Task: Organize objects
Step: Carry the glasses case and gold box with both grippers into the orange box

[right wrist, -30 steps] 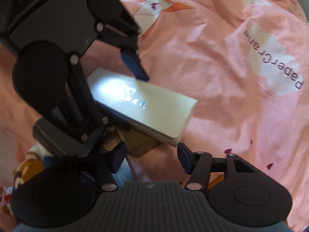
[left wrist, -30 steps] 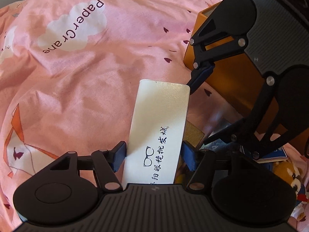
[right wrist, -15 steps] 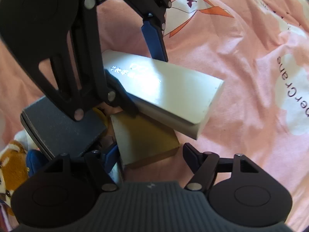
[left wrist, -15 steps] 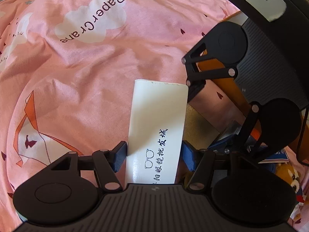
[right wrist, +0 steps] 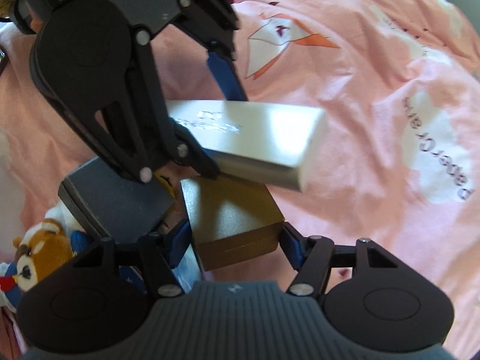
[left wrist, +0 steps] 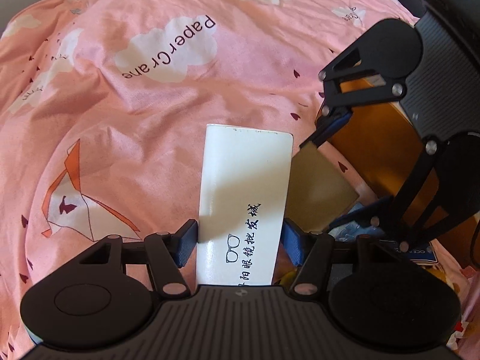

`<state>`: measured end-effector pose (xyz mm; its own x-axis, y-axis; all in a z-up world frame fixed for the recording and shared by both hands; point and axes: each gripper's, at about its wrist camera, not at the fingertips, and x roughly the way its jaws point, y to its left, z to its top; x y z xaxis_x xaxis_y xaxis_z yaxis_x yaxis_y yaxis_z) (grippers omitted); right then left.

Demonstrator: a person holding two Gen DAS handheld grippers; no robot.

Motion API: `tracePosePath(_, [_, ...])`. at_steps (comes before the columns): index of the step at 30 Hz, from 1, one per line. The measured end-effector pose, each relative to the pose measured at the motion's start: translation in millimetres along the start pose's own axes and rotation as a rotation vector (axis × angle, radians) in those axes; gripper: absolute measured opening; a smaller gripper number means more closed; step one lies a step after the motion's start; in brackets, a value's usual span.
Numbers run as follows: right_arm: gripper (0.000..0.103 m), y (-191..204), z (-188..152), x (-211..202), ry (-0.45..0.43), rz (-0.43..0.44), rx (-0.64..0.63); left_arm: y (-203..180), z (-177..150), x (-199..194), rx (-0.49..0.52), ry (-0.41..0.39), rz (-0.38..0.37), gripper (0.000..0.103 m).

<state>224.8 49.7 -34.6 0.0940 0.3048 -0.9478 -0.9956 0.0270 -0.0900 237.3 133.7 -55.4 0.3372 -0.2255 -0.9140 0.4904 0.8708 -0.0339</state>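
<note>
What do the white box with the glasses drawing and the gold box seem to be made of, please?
White box: probably glossy coated cardboard, given sharp folded edges, printed lettering and sheen. Gold box: likely rigid cardboard with matte metallic paper, showing a lid seam and soft reflections.

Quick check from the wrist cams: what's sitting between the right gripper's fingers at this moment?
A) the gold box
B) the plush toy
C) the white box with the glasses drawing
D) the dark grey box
A: in the right wrist view the gold box sits between the right gripper pads, while the left gripper holds the white box.
</note>
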Motion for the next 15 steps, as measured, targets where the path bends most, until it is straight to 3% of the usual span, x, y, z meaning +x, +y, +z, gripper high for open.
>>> tracePosePath(9, [0.065, 4, -11, -65, -0.083, -0.110, 0.043, -14, 1, -36, -0.020, -0.067, 0.056, 0.069])
tracePosePath(15, [0.065, -1, -42, -119, -0.151, -0.164, 0.087, -46, 15, -72, 0.081, -0.120, 0.086, 0.069])
